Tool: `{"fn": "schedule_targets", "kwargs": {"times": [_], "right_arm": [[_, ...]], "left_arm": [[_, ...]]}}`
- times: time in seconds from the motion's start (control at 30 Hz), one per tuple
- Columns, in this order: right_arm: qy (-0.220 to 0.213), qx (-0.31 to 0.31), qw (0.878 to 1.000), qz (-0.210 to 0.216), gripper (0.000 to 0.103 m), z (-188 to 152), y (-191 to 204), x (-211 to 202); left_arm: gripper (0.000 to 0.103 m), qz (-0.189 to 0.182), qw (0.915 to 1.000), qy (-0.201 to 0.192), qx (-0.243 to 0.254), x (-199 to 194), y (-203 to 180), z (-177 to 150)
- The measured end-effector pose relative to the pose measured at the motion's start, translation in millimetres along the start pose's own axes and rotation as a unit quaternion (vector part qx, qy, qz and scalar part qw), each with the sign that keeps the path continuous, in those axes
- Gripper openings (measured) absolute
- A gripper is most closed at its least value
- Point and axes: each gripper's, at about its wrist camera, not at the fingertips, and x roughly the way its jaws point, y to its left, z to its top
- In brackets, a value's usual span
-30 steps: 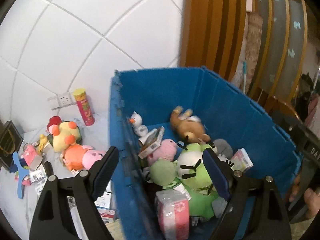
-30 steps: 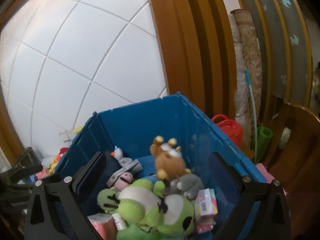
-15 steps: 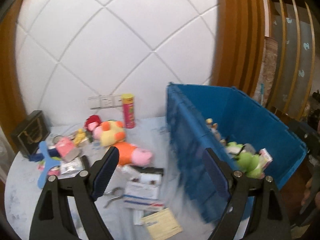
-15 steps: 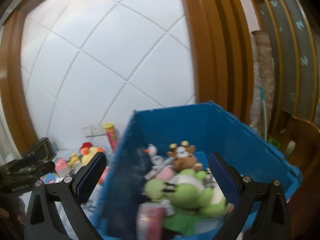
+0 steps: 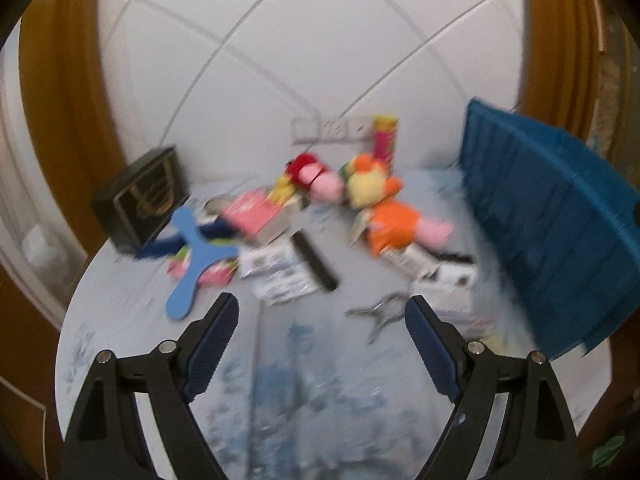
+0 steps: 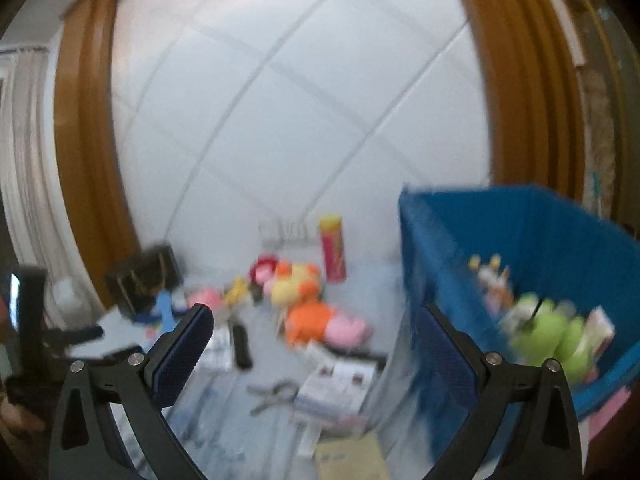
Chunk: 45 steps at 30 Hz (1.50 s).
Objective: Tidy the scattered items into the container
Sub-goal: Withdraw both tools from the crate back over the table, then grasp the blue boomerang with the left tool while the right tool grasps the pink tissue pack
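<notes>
The blue crate [image 5: 548, 216] stands at the table's right; in the right wrist view the blue crate [image 6: 532, 248] holds green plush toys [image 6: 548, 332] and other items. Scattered on the table lie an orange and pink plush [image 5: 400, 220], a yellow plush [image 5: 366, 184], a blue boomerang-shaped toy [image 5: 192, 260], a black comb [image 5: 314, 262], metal pliers [image 5: 378, 312] and paper cards [image 5: 280, 276]. My left gripper [image 5: 322, 336] is open and empty above the table's near part. My right gripper [image 6: 316, 348] is open and empty, above the table beside the crate's left wall.
A black box [image 5: 142, 196] stands at the back left. A red and yellow tube [image 5: 384, 136] stands by the wall socket [image 5: 328, 130]. A pink box [image 5: 256, 214] lies among the toys. The left gripper's body shows at the right wrist view's left edge [image 6: 32, 320]. Both views are blurred.
Both grippers have swung left, away from the crate and toward the scattered items on the table. Both stay open and empty.
</notes>
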Motion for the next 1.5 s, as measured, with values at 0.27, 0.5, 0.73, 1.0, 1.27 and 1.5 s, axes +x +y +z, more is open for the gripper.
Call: {"fn": "schedule_targets", "kwargs": {"times": [0.27, 0.5, 0.73, 1.0, 1.27, 1.5], "right_arm": [[0.142, 0.002, 0.988, 0.051, 0.103, -57.3, 15.9, 86.8], [0.215, 0.014, 0.972, 0.095, 0.103, -75.3, 14.5, 158.4], [0.263, 0.021, 0.959, 0.107, 0.103, -89.7, 31.6, 203.8], [0.28, 0.042, 0.955, 0.084, 0.103, -87.0, 57.4, 246.0], [0.269, 0.02, 0.961, 0.065, 0.103, -39.3, 98.9, 323.9], [0.275, -0.041, 0.956, 0.09, 0.103, -12.4, 168.3, 409.6]], "left_arm": [[0.086, 0.045, 0.996, 0.051, -0.059, 45.3, 64.6, -37.9], [0.086, 0.101, 0.9847, 0.092, -0.108, 69.9, 104.9, -47.0], [0.086, 0.116, 0.9785, 0.112, -0.129, 94.2, 143.5, -56.0], [0.083, 0.092, 0.9827, 0.126, -0.1, 153.5, 181.7, -27.0], [0.083, 0.084, 0.9845, 0.133, -0.076, 239.2, 223.2, 41.9], [0.083, 0.056, 0.981, 0.166, -0.083, 308.3, 243.6, 52.7]]}}
